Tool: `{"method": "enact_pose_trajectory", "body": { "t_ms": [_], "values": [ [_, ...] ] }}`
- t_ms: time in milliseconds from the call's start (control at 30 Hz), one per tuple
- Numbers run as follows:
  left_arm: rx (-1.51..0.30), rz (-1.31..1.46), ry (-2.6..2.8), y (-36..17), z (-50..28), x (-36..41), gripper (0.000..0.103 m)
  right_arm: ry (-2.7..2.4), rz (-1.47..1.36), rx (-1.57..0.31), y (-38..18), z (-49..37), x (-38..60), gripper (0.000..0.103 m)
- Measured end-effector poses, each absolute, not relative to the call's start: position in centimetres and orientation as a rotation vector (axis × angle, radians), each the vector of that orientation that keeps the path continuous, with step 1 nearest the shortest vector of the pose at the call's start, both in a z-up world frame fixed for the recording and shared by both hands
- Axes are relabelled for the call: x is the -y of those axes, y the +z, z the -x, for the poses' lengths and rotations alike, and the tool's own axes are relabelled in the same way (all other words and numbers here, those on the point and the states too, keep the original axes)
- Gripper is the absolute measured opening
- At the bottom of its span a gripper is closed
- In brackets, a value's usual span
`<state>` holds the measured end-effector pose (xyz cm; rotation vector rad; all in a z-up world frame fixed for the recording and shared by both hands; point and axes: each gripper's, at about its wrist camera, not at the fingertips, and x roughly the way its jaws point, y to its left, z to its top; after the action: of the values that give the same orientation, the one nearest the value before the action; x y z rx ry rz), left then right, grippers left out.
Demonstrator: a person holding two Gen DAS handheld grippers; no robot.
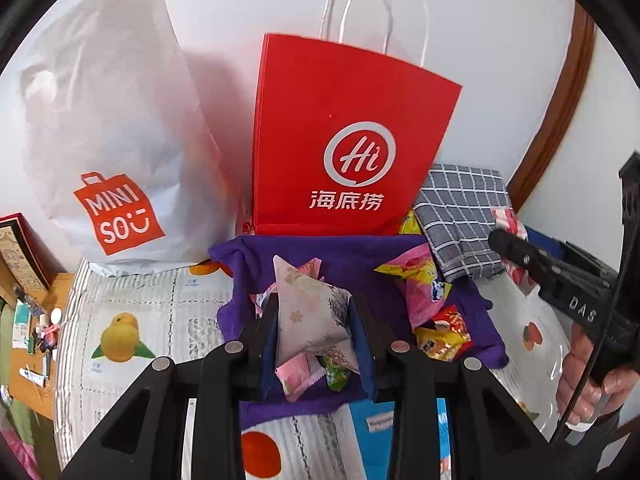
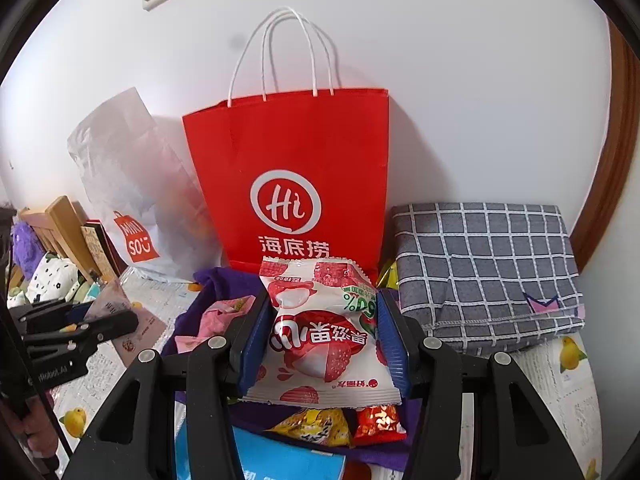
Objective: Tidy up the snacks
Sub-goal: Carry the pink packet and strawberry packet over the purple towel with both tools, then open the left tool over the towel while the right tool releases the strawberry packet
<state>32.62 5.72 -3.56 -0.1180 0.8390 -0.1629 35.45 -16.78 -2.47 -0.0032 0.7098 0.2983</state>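
- Two grippers are mine, each clamped on a snack; going left to right across the table:
- white MINISO bag [image 1: 116, 152] stands at the far left against the wall; beside it, to its right, the red paper bag [image 1: 344, 136] stands upright with its white handles up;
- my left gripper [image 1: 314, 332] has its jaws squeezed close on a pale triangular packet [image 1: 310, 312]; the blue pads press it from both sides, and it is lifted above the purple cloth [image 1: 360, 256];
- below that packet, on the cloth, lie a small pink packet [image 1: 298, 374] and a green one [image 1: 336, 374];
- further right on the cloth sit a pink-and-yellow packet [image 1: 416, 284] and a red-and-yellow packet [image 1: 444, 334];
- my right gripper [image 2: 320, 332] is part open, its pads closed on the flanks of a red-and-white lychee snack packet [image 2: 320, 332], held in front of the red bag's base;
- under it lie a yellow packet [image 2: 316, 426] and a small red packet [image 2: 378, 420];
- grey checked cloth [image 2: 484, 272] lies folded at the far right, just beside the red bag.
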Motion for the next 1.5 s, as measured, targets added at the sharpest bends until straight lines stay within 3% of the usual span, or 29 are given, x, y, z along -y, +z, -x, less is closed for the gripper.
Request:
{"method": "enact_pose_trajectory", "body": {
  "t_ms": [1033,1167,1300,1500],
  "values": [
    [-0.939,0.192,-0.23,-7.7,-37.3,-5.4,0.031,0.418,0.086,-1.093,-12.6,-40.6,14.8,0.054],
    [-0.954,0.21,-0.222,-8.6,-38.3,-4.8,0.031,0.397,0.107,-1.086,-11.8,-40.4,15.3,0.058],
    [-0.985,0.219,-0.185,-9.8,-39.5,-4.7,0.031,0.389,0.095,-1.041,-10.4,-40.3,16.3,0.075],
    [-1.033,0.238,-0.185,-11.6,-40.4,-4.1,0.031,0.388,0.048,-1.023,-9.3,-40.4,17.6,0.075]
  ]
}}
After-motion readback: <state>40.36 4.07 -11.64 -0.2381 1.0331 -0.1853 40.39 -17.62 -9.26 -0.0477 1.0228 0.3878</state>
